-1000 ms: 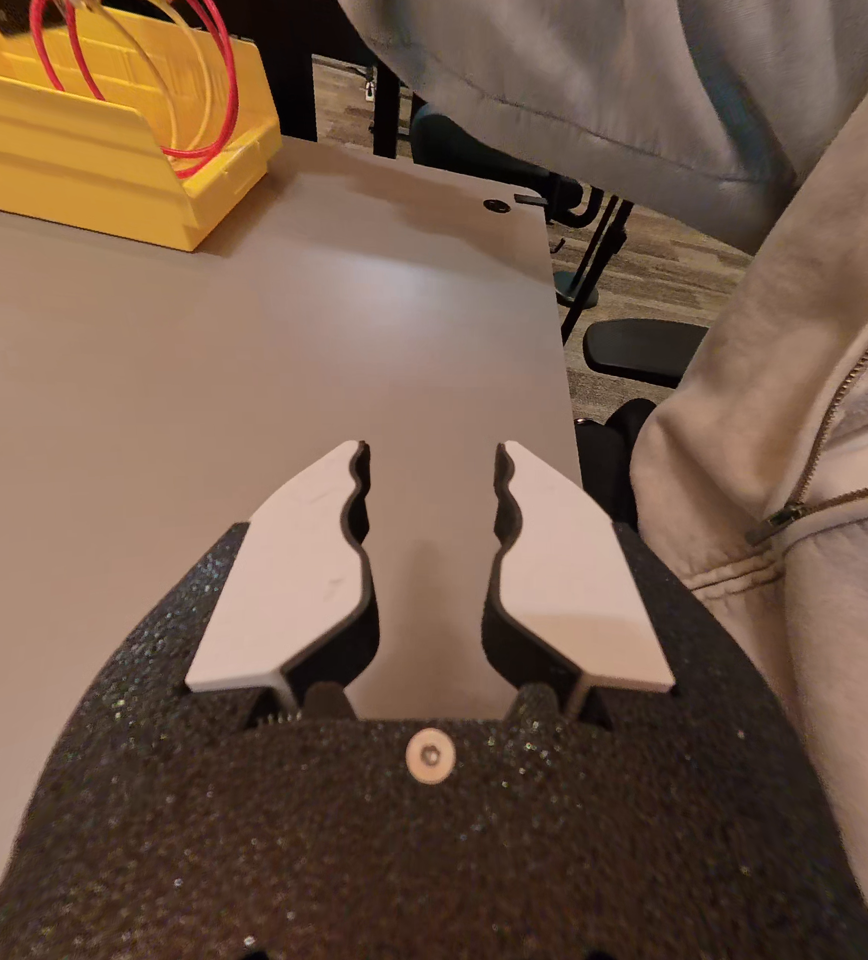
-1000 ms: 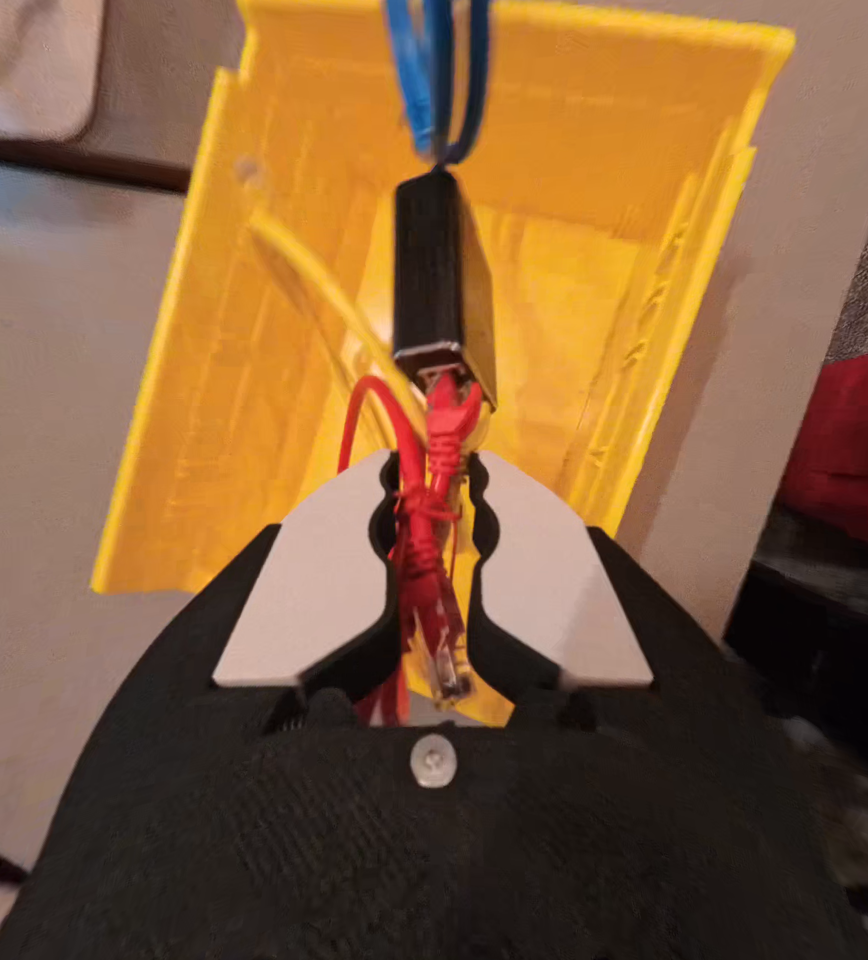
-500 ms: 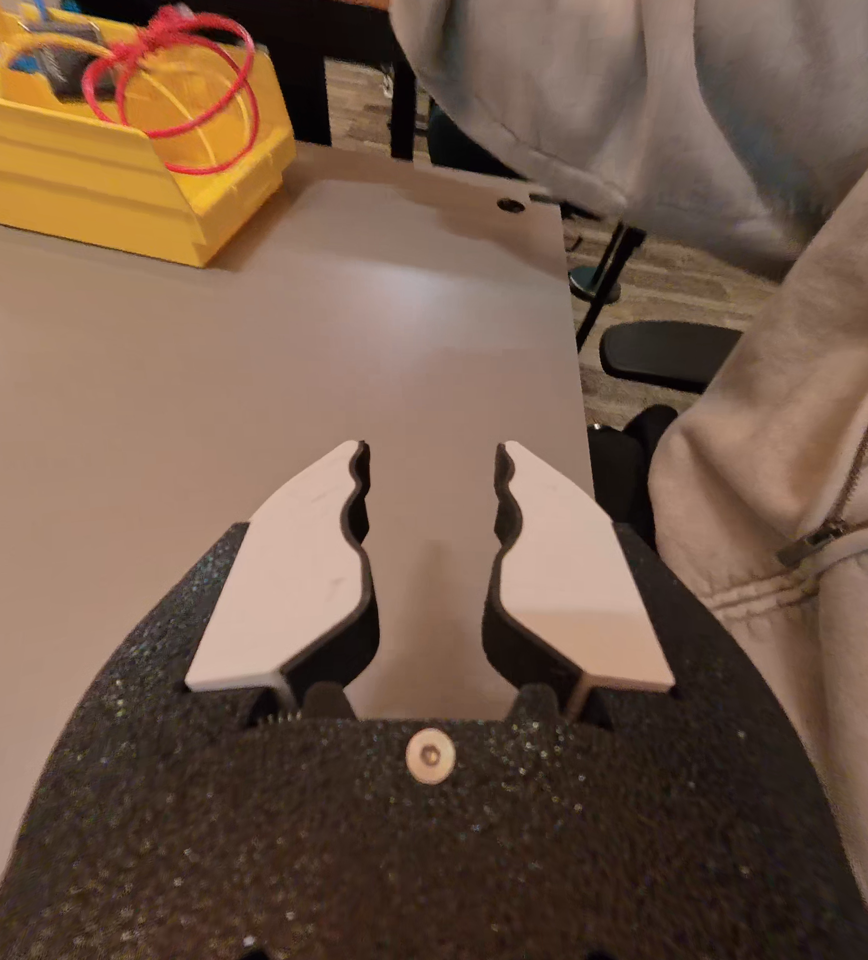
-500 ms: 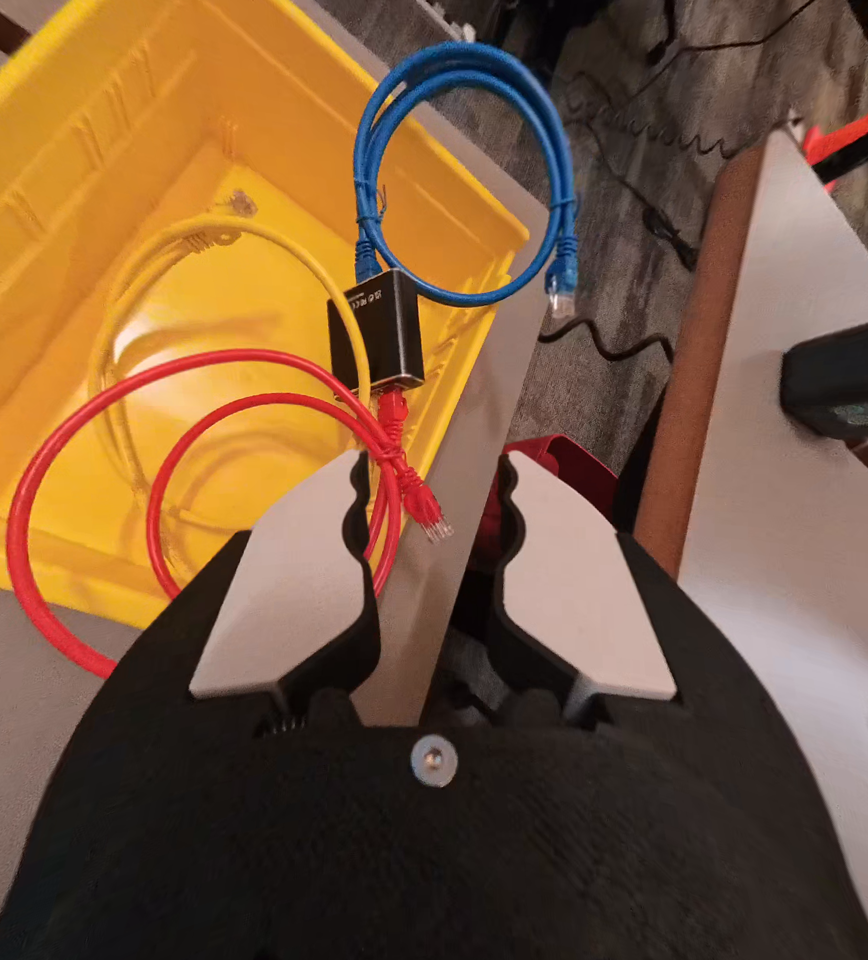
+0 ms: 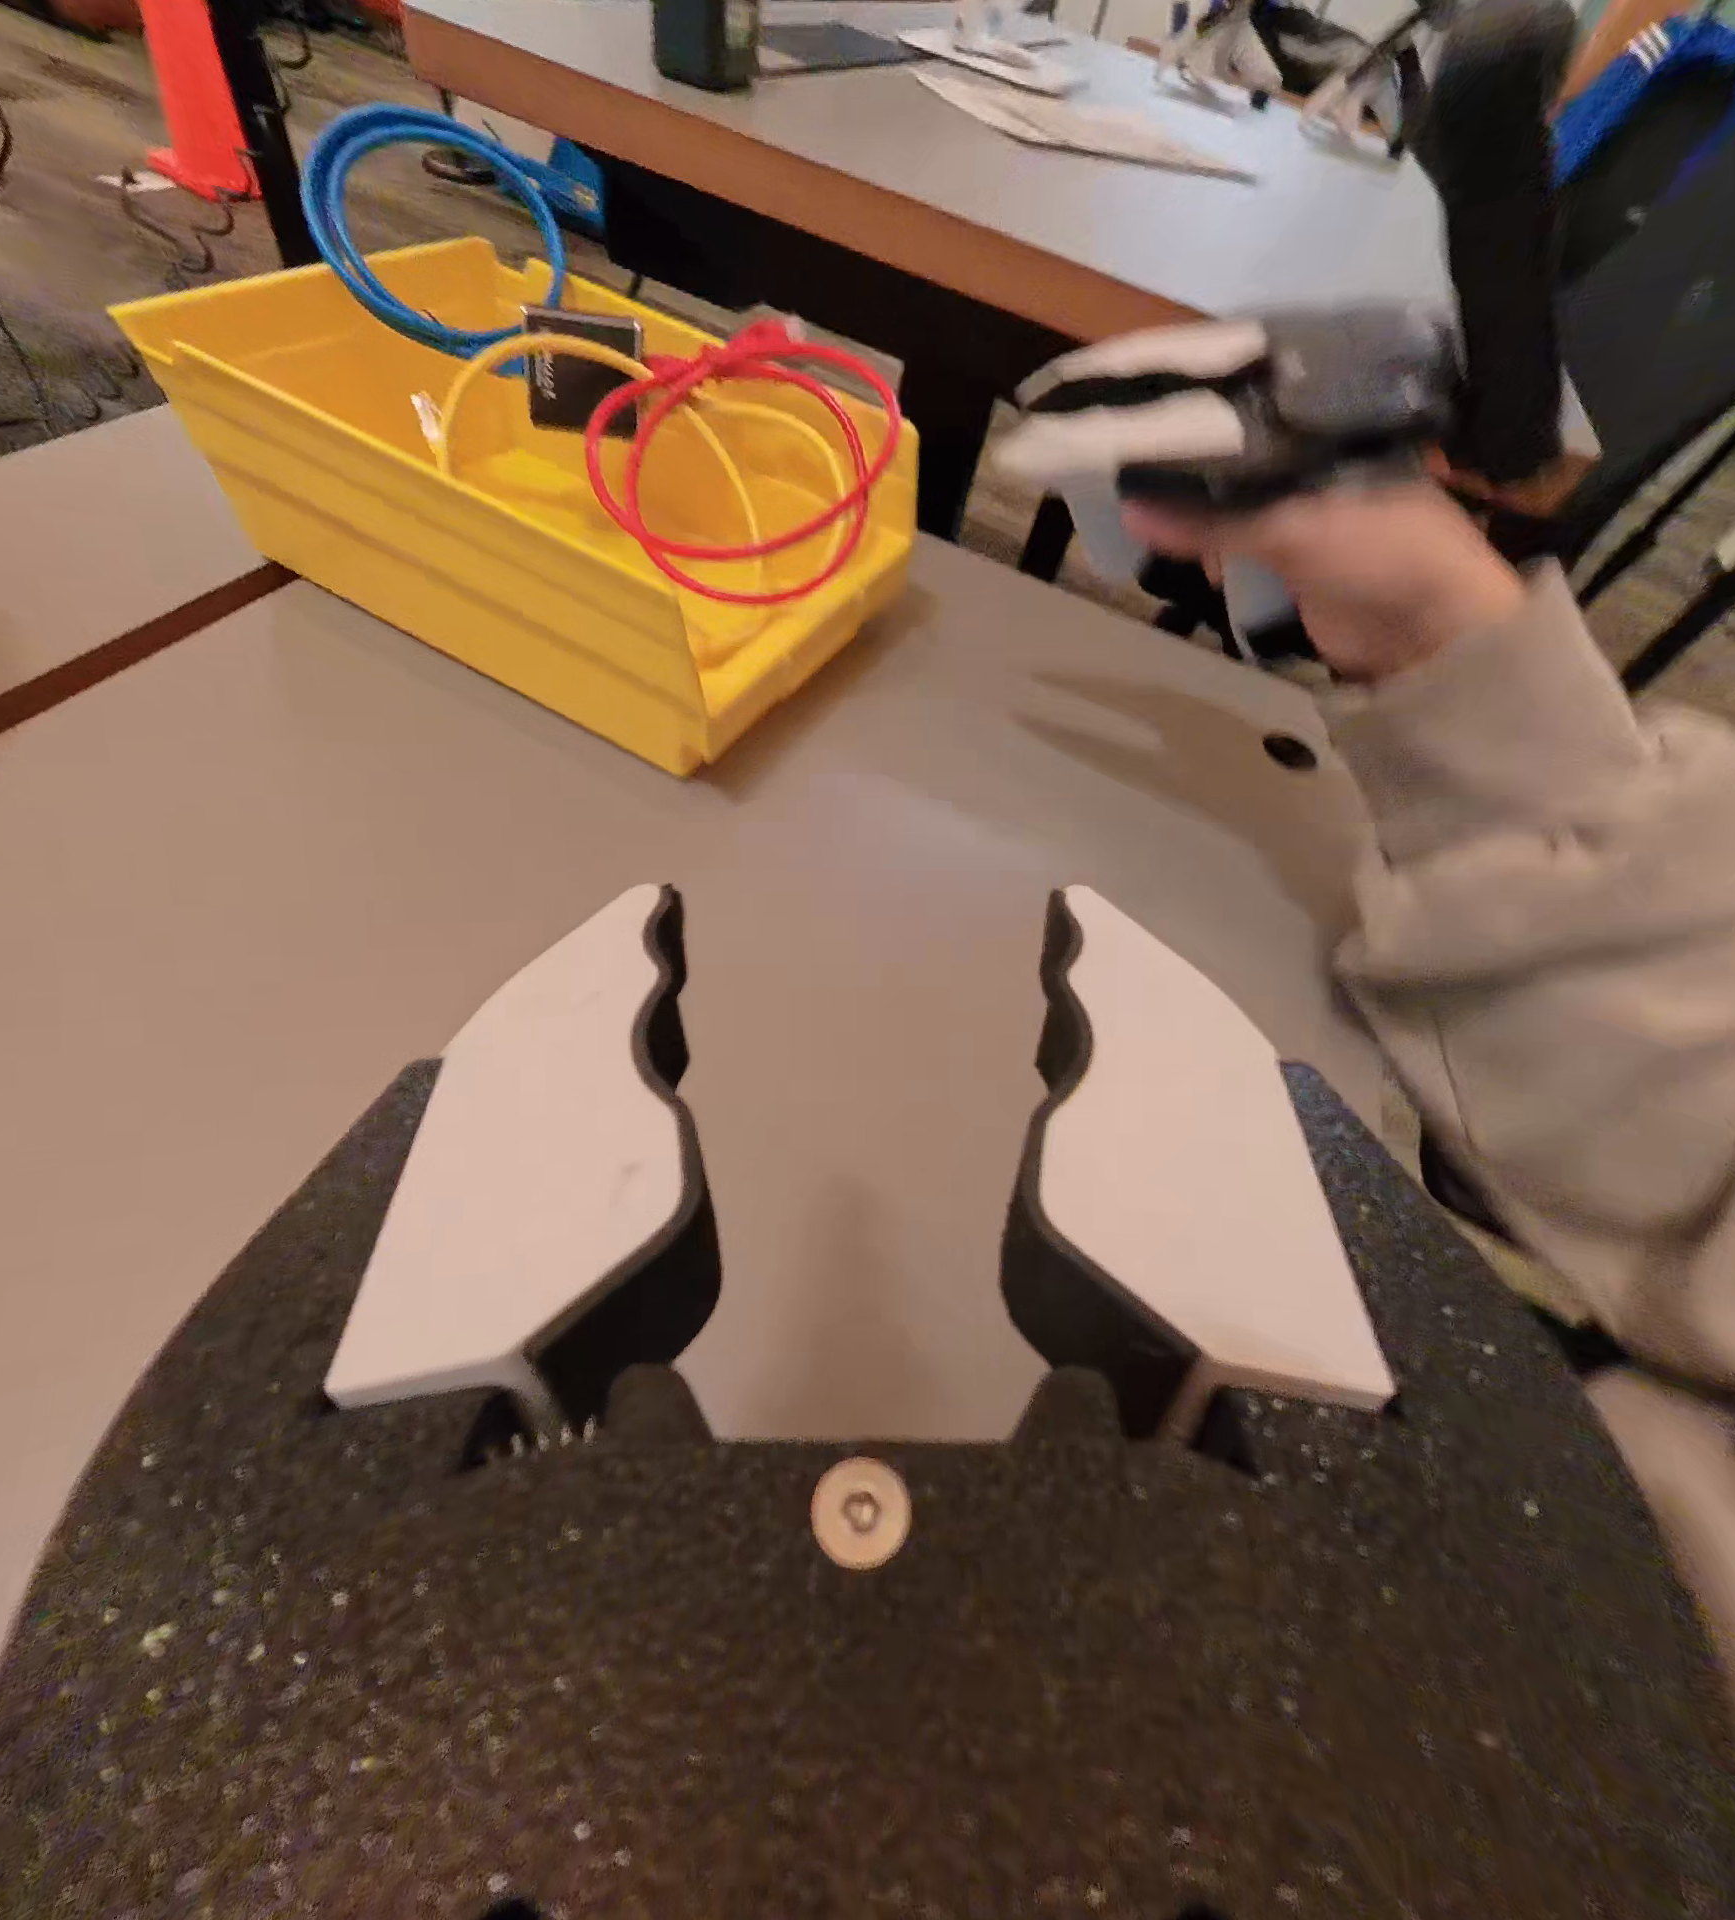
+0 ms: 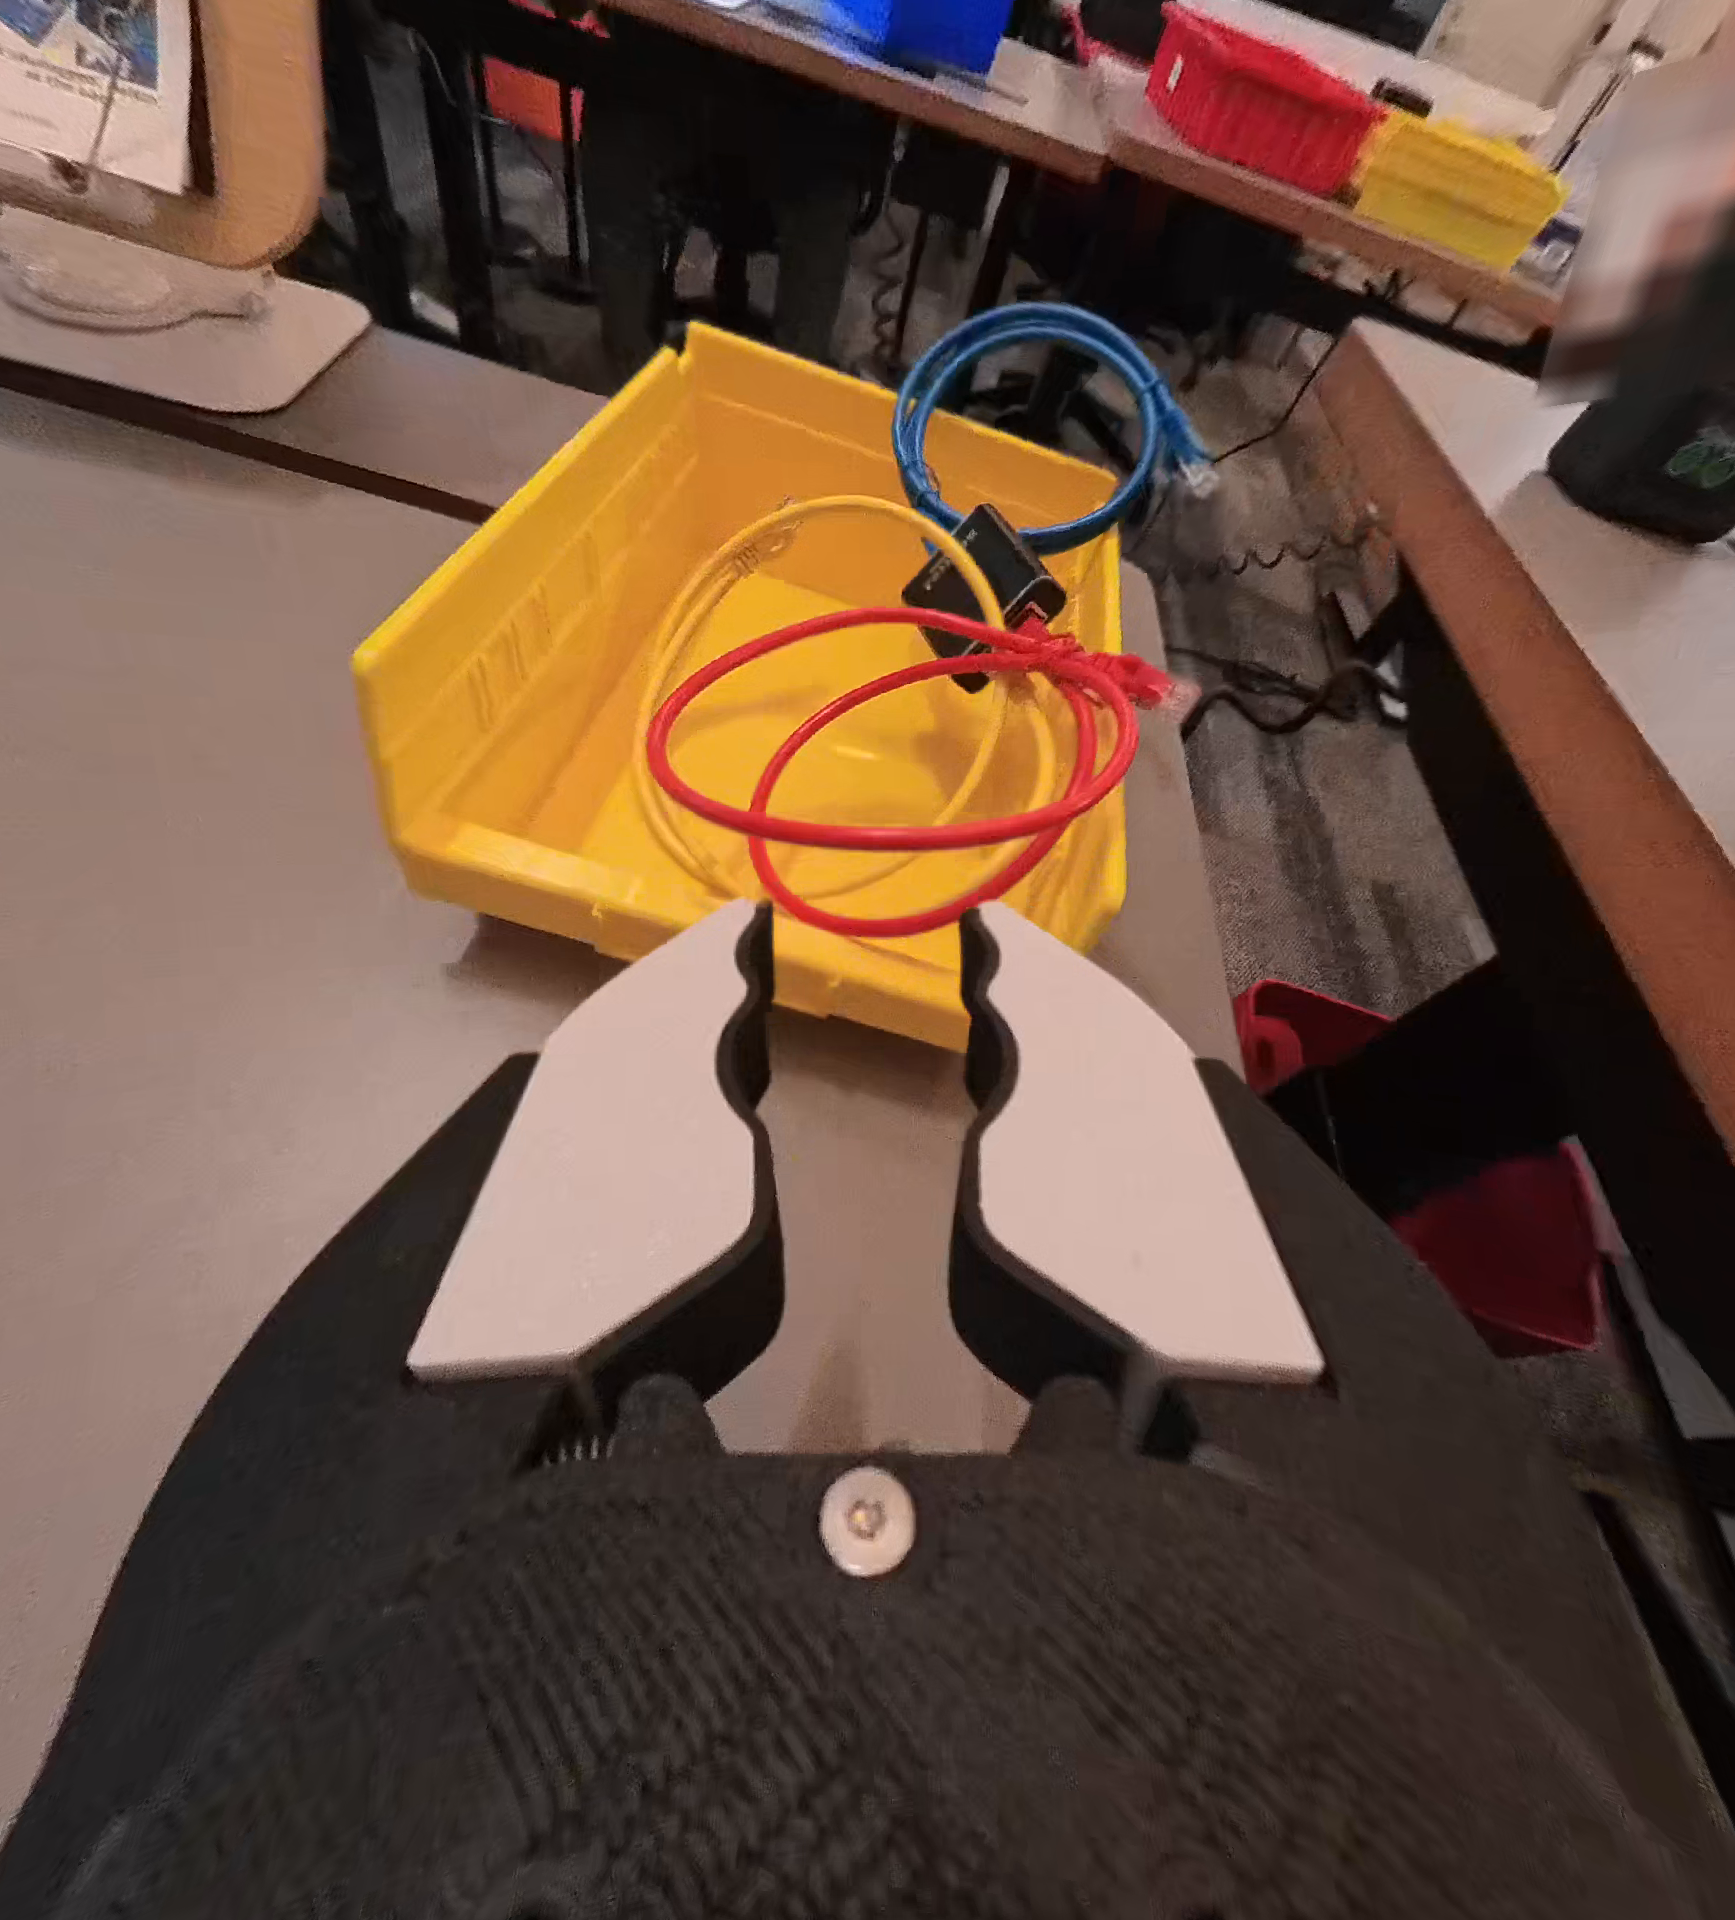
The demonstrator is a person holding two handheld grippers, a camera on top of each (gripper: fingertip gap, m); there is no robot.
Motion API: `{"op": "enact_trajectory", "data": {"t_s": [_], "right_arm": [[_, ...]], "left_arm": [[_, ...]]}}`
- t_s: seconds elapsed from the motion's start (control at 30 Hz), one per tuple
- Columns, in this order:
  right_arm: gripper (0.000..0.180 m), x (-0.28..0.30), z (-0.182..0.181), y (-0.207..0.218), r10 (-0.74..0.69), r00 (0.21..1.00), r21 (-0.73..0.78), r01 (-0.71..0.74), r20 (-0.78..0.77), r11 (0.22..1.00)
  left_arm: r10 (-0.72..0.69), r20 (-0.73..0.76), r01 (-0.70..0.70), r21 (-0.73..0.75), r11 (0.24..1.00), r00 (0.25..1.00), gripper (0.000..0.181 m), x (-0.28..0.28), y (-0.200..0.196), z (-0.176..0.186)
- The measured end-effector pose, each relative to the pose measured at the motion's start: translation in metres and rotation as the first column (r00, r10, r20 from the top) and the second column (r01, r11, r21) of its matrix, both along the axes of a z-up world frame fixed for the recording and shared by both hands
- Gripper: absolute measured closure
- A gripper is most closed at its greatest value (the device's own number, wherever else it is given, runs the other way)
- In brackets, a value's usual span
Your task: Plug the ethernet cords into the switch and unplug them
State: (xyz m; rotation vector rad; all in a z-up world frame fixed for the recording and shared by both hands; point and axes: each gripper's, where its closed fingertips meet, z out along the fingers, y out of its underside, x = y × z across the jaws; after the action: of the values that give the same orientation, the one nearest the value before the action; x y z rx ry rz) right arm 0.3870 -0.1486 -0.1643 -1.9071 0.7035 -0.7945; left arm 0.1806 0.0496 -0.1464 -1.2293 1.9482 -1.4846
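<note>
A yellow bin stands at the table's far edge. In it are a small black switch, a red cord coil, a yellow cord and a blue cord coil that sticks up over the rim. The red and blue cords appear to join the switch at opposite ends. My left gripper is open and empty over bare table, well short of the bin. My right gripper is open and empty just in front of the bin, with the switch and the red cord beyond. It shows blurred in the left view.
The person's grey sleeve crosses the table's right side. The table edge drops off right of the bin, with red containers on the floor. Another table stands to the right, and farther tables carry a red bin and a yellow bin. The left gripper's tips are roughly 30 centimetres from the right gripper's. The switch lies some 20 centimetres from my right tips, 40 centimetres from my left tips. Seen from the left wrist view as well.
My right gripper has let go of the red cord, opened and drawn back from the bin; switch and cords now rest in the bin. The left view has swung towards the bin.
</note>
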Motion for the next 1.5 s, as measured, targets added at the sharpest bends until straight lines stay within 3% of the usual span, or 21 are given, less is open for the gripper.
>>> {"op": "enact_trajectory", "data": {"t_s": [0.13, 0.3, 0.47, 0.67, 0.8, 0.83, 0.93, 1.07, 1.17, 1.33, 1.5], "right_arm": [[0.144, -0.027, -0.003, 0.004, 0.033, 0.999, 0.038, -0.033, 0.008, 0.999], [0.134, -0.030, 0.030, 0.000, 0.018, 0.995, 0.120, -0.030, 0.100, 0.992], [0.121, -0.026, 0.023, -0.008, 0.016, 0.998, 0.129, -0.024, 0.059, 0.991], [0.123, -0.025, 0.026, -0.006, 0.048, 0.998, 0.207, -0.055, 0.037, 0.977], [0.125, -0.036, 0.028, 0.011, 0.133, 0.990, 0.198, -0.140, 0.048, 0.970], [0.125, -0.037, 0.027, 0.014, 0.144, 0.988, 0.184, -0.151, 0.049, 0.971], [0.125, -0.042, 0.026, 0.022, 0.169, 0.984, 0.155, -0.175, 0.051, 0.972], [0.126, -0.053, 0.033, 0.037, 0.208, 0.976, 0.162, -0.217, 0.068, 0.963], [0.126, -0.066, 0.043, 0.055, 0.252, 0.963, 0.164, -0.265, 0.097, 0.950], [0.126, -0.095, 0.042, 0.099, 0.356, 0.928, 0.098, -0.367, 0.108, 0.925], [0.124, -0.146, 0.018, 0.169, 0.501, 0.865, 0.061, -0.502, 0.034, 0.863]], "left_arm": [[0.058, -0.076, -0.055, 0.043, 0.998, 0.995, 0.094, 0.069, -0.019, 0.008], [0.152, -0.150, -0.142, 0.073, 0.987, 0.977, 0.095, 0.161, -0.042, 0.010], [0.249, -0.295, -0.182, 0.237, 0.954, 0.922, 0.098, 0.225, -0.051, -0.028], [0.473, -0.376, -0.319, 0.404, 0.858, 0.797, 0.089, 0.274, -0.029, -0.081], [0.506, -0.368, -0.244, 0.565, 0.788, 0.780, 0.106, 0.279, -0.013, -0.122], [0.483, -0.365, -0.213, 0.578, 0.788, 0.796, 0.124, 0.277, -0.012, -0.129], [0.510, -0.322, -0.340, 0.459, 0.821, 0.798, 0.161, 0.276, 0.003, -0.124], [0.453, -0.333, -0.281, 0.453, 0.846, 0.827, 0.166, 0.235, 0.034, -0.122], [0.413, -0.340, -0.247, 0.438, 0.865, 0.845, 0.167, 0.174, 0.061, -0.122], [0.349, -0.352, -0.164, 0.460, 0.873, 0.868, 0.169, 0.020, 0.112, -0.122], [0.331, -0.383, -0.126, 0.471, 0.873, 0.863, 0.175, -0.149, 0.166, -0.121]]}}
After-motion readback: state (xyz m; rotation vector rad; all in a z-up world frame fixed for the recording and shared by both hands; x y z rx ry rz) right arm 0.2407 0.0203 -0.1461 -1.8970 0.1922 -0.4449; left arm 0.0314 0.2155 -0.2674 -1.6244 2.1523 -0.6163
